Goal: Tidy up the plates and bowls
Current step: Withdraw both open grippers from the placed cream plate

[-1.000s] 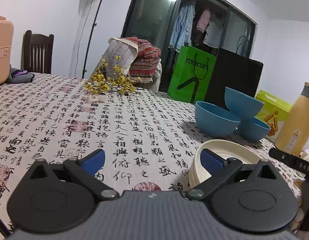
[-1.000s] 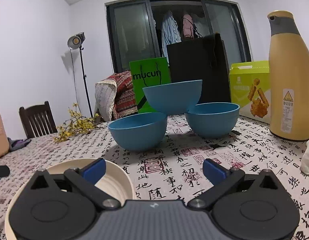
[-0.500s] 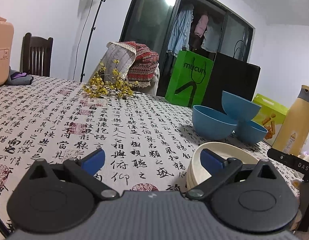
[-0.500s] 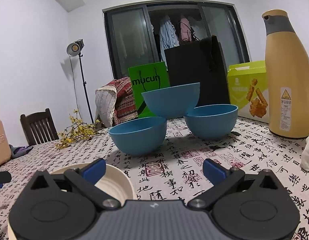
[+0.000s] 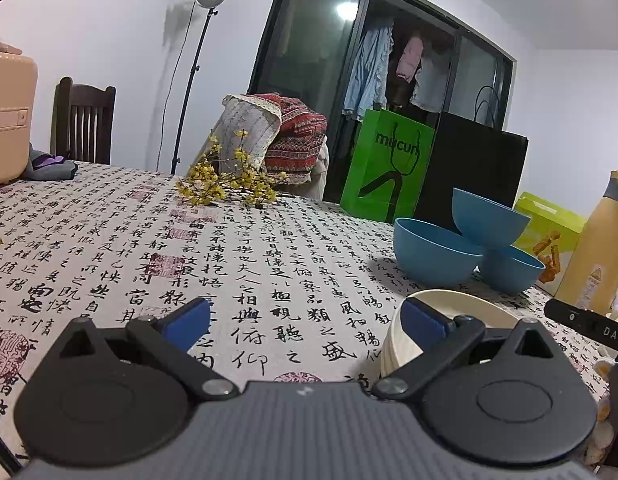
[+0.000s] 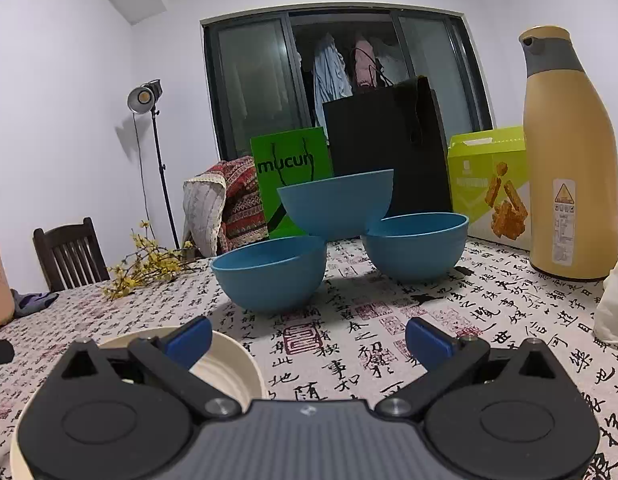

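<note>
Both the left gripper (image 5: 305, 318) and the right gripper (image 6: 307, 336) are held wide open and empty above the calligraphy-print tablecloth (image 5: 245, 264). The stack of cream ribbed plates (image 6: 225, 364) lies nearest. A third round blue plastic bowl (image 6: 336, 204) is perched on two others (image 6: 271, 272) (image 6: 415, 246); any nudge is judged likely to topple it.

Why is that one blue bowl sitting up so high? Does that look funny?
Yes. The top round blue bowl isn't nested; it perches tilted on the rims of the left blue bowl and right blue bowl, so it might slip. Loose yellow flower twigs also lie on the tablecloth.
</note>
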### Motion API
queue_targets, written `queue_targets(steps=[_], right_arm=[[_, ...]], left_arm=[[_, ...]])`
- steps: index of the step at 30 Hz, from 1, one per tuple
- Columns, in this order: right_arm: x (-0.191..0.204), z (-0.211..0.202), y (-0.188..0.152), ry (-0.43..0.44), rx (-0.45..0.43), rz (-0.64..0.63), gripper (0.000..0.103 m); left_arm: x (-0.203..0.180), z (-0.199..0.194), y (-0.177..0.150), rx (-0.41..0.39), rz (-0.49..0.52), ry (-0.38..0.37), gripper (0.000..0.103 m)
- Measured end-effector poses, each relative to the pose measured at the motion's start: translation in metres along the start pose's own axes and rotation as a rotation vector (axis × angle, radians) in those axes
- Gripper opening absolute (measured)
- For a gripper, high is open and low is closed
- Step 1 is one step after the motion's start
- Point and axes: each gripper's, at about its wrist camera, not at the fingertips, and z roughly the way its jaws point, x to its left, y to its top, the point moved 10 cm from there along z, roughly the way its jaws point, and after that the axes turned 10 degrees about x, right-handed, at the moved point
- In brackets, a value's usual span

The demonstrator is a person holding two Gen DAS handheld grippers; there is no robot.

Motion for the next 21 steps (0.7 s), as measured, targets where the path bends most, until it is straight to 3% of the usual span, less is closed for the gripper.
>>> queue_targets(steps=[15,21], right_arm=[[-0.001,0.004,-0.002,-0.023,0.028,0.001,0.103],[0.0,0.002,-0.001,-0.018,0.014,-0.011,0.103]], left_arm=[[-0.004,0.008,-0.003,0.021,0.026,0.038,0.103],[0.003,0.014,-0.001,0.04,-0.018,0.068,0.103]])
